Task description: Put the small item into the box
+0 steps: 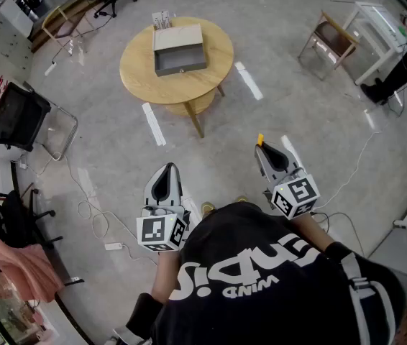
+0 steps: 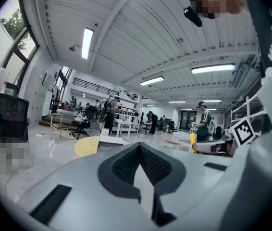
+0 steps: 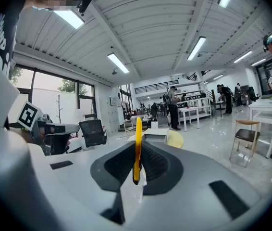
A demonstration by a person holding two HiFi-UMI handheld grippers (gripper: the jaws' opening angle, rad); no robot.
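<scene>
Head view: the right tool is pinching a thin yellow item, and the left tool is sitting closed and empty. Squeezing tight while walking to the grey box seems best.

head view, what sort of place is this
Probably a big open lab or workshop: bare polished floor with loose cables, an office chair and round table, and, in the right gripper view, strip lights and white work tables with people.

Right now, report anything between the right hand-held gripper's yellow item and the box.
Nothing visible blocks it. The right hand-held gripper holds the yellow item; only floor lies between it and the grey box on the round table.
</scene>
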